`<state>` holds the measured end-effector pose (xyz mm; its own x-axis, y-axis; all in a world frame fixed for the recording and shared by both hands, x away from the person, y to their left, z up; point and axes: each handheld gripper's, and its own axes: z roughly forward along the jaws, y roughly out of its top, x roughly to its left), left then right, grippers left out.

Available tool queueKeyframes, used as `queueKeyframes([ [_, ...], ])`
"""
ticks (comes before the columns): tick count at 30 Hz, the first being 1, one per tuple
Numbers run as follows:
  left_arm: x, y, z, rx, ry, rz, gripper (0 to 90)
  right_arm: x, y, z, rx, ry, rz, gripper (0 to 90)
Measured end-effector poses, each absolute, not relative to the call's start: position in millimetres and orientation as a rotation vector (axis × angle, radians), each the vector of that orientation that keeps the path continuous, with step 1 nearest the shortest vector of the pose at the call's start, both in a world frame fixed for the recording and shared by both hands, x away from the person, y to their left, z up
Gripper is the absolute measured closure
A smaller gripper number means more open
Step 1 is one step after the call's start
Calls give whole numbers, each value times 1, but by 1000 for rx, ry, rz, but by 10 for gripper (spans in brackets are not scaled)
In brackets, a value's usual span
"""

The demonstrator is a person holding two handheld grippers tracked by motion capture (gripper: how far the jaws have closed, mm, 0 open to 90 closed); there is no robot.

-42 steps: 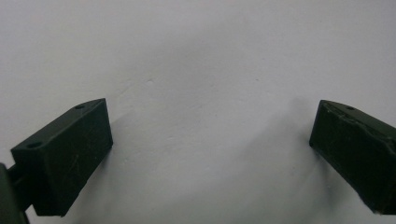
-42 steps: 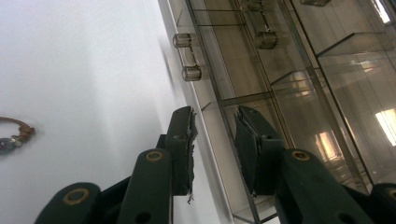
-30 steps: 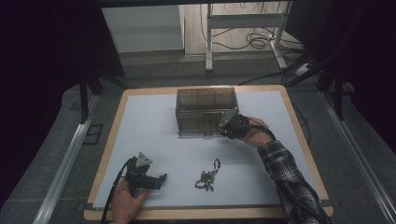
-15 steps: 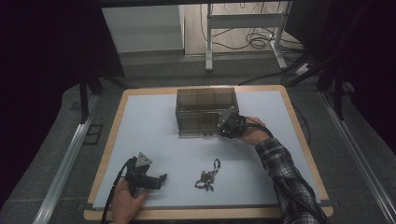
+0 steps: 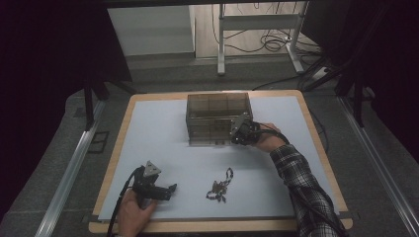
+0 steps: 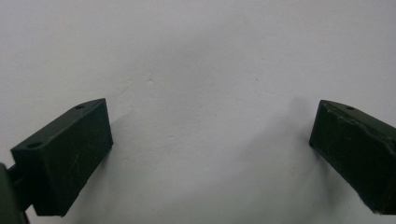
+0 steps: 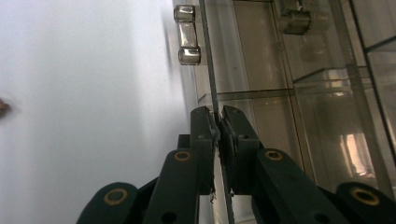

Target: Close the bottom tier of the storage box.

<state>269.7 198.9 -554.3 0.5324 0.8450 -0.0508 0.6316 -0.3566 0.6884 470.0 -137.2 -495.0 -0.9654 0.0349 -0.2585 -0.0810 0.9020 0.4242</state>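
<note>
Jaws of right gripper (image 7: 217,140) just closed, pinching thin clear panel (image 7: 208,56) at front of organizer box (image 5: 217,118) at mid table. Risk: slipping off the smooth edge, or dragging the box. Left gripper (image 5: 165,190) wide open, empty, near chain (image 5: 221,185).

The box (image 5: 217,118) looks like clear smoky glossy plastic with shiny metal clasps (image 7: 187,35); the tabletop (image 5: 163,143) is matt, smooth white, edged in wood.
</note>
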Motion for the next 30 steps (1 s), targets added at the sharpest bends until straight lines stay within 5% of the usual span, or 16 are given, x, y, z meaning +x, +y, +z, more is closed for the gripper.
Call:
queueKeyframes([
  [30,270,199,-554,2108,1191,413,0,456,-144,-486,-95,2832,665,847],
])
